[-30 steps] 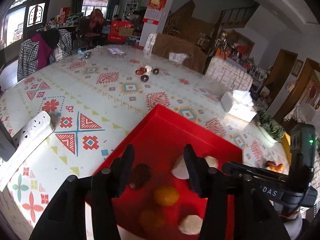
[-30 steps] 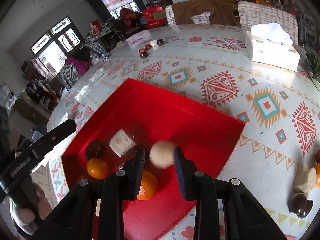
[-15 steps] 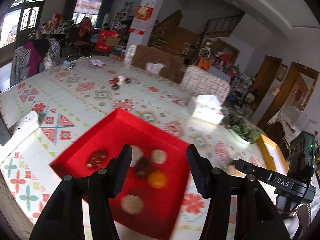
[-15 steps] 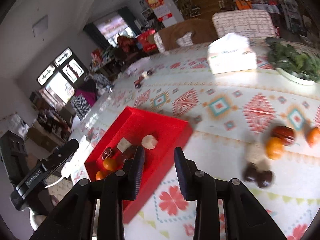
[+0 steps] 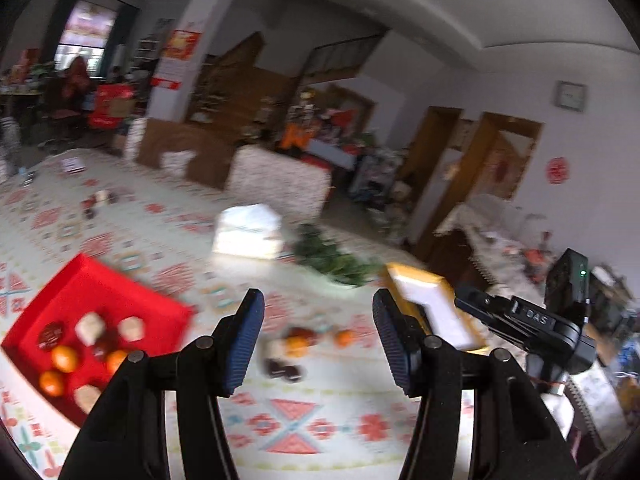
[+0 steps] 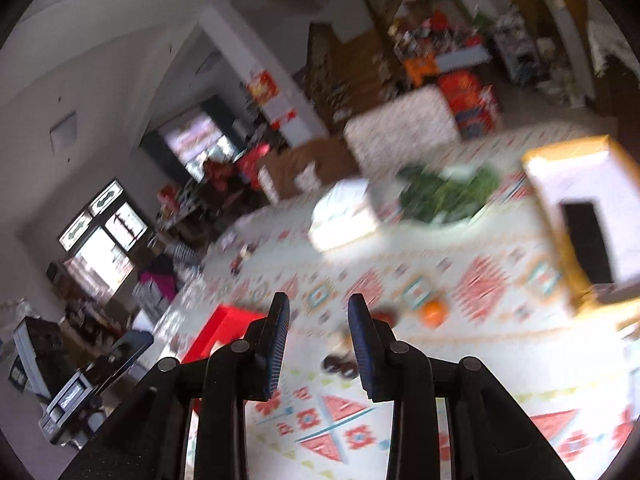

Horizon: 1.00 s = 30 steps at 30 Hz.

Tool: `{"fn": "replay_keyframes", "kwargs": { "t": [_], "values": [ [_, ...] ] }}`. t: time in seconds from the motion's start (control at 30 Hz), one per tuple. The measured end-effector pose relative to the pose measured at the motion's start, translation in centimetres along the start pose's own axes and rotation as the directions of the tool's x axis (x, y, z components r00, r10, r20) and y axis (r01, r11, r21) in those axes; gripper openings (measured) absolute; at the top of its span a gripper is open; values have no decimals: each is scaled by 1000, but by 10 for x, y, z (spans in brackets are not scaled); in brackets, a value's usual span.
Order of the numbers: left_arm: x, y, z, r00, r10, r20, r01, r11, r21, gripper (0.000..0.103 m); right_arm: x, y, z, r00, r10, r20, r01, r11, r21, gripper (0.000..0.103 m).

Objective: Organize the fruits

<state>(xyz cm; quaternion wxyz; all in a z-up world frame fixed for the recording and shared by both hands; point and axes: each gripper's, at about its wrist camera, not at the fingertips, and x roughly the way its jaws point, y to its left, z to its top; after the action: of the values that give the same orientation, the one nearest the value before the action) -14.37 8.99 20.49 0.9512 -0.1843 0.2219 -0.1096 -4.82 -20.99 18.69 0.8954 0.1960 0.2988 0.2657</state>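
A red tray (image 5: pixel 120 292) lies on the patterned table at the left of the left wrist view and holds several oranges, pale pieces and dark fruits. Loose fruits lie on the cloth to its right: an orange (image 5: pixel 297 346), a second orange (image 5: pixel 345 337) and dark pieces (image 5: pixel 283 371). My left gripper (image 5: pixel 318 340) is open and empty, raised above them. My right gripper (image 6: pixel 318 350) is open and empty, also raised; past it are the tray's corner (image 6: pixel 224 328), an orange (image 6: pixel 433 312) and dark pieces (image 6: pixel 338 365). Both views are blurred.
A white tissue box (image 5: pixel 248 232) and a plate of green leaves (image 5: pixel 336 262) stand behind the loose fruits. A yellow-rimmed box (image 5: pixel 434 308) sits at the right. Chairs and cluttered furniture lie beyond the table.
Both grippers have lifted and swung right, away from the tray toward the loose fruits. The pale piece the right gripper held one second ago now lies in the tray.
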Motion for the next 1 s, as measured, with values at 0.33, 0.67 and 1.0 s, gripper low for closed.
{"fn": "replay_keyframes", "kwargs": {
  "t": [0.33, 0.67, 1.0],
  "values": [
    [-39, -50, 52, 990, -66, 122, 59, 996, 66, 73, -118, 17, 76, 952, -183, 247, 217, 969, -115, 35],
    [7, -1, 8, 996, 94, -10, -93, 995, 22, 85, -38, -6, 31, 987, -153, 43, 156, 982, -102, 49],
    [69, 54, -51, 972, 130, -195, -133, 991, 0, 42, 123, -87, -40, 955, -204, -217, 208, 978, -5, 49]
  ]
}}
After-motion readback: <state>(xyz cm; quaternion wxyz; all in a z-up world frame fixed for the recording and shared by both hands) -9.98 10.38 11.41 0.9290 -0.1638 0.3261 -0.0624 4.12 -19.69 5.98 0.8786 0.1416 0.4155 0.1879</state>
